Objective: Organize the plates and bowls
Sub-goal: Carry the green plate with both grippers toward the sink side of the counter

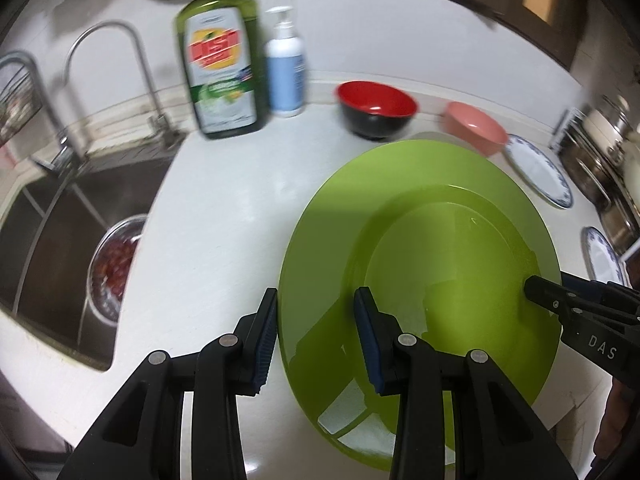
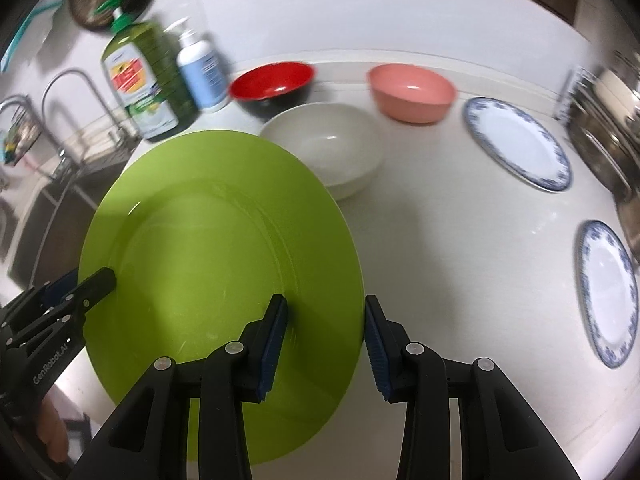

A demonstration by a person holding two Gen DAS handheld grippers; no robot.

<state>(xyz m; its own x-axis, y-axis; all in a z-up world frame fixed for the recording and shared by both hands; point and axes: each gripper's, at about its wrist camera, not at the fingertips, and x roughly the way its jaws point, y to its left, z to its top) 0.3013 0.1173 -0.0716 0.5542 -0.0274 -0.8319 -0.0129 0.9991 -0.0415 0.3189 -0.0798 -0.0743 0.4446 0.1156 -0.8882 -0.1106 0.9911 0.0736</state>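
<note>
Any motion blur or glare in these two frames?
Left wrist: soap bottle and pink bowl smeared, gripper shadows across the green plate. Right wrist: bottle and red bowl blurred, blue-rimmed plates fairly sharp; fisheye bends both.

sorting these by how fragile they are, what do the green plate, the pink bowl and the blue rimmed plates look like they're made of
Green plate: probably plastic or melamine; flat uniform colour, soft sheen.
Pink bowl: likely the same; solid colour, dull gloss with one small highlight.
Blue rimmed plates: look like glazed ceramic; white face with a printed blue border, though printed melamine cannot be ruled out.
</note>
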